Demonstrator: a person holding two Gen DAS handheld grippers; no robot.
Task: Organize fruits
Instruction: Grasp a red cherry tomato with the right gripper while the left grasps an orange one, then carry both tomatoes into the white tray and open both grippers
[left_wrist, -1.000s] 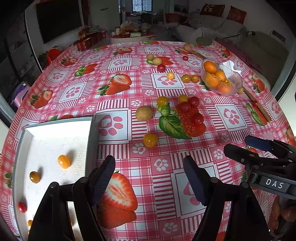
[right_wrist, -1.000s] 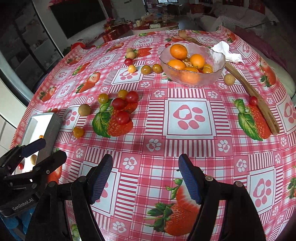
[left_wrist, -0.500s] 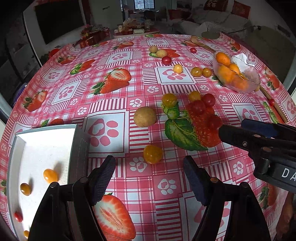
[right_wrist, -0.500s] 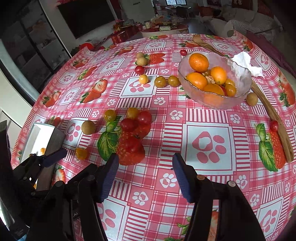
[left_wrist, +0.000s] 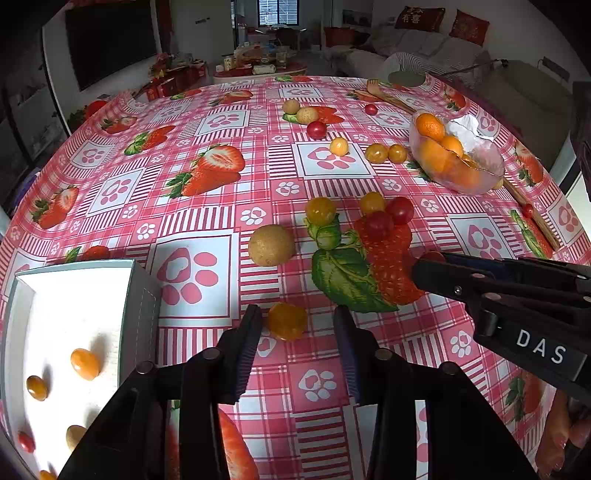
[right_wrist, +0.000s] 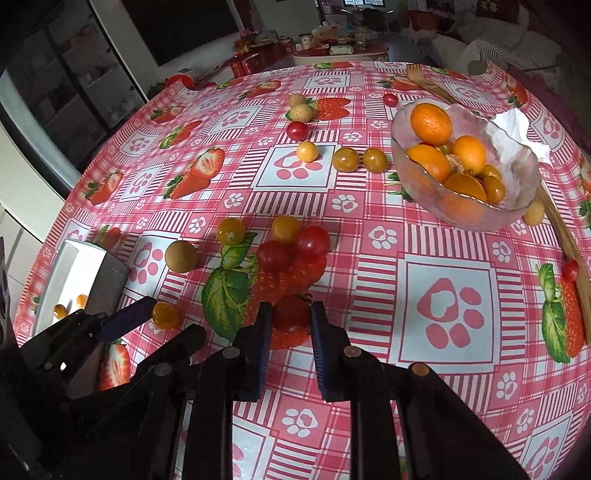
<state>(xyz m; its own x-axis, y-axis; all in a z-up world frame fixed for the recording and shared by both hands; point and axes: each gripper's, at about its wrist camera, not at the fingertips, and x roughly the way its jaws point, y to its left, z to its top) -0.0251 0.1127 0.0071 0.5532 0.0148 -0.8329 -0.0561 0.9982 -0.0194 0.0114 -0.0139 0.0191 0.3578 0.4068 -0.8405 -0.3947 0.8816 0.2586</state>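
My left gripper (left_wrist: 297, 325) is partly closed around a yellow cherry tomato (left_wrist: 287, 320) on the tablecloth; gaps show on both sides. It also shows in the right wrist view (right_wrist: 165, 314). My right gripper (right_wrist: 290, 317) is nearly shut around a red cherry tomato (right_wrist: 291, 313); the pads look at or very near its sides. A white tray (left_wrist: 140, 295) with several small fruits lies at the left. A glass bowl (right_wrist: 517, 206) of oranges stands at the far right. Loose tomatoes (right_wrist: 312, 242) and a brown round fruit (right_wrist: 181, 256) lie ahead.
More small fruits (left_wrist: 339, 146) lie farther back on the table. A wooden spoon (right_wrist: 565, 236) and crumpled tissue (right_wrist: 517, 129) sit beside the bowl. The right gripper's body (left_wrist: 517, 295) crosses the left wrist view at the right.
Both grippers moved forward and down and narrowed their jaws, the left around the yellow tomato, the right around the red tomato.
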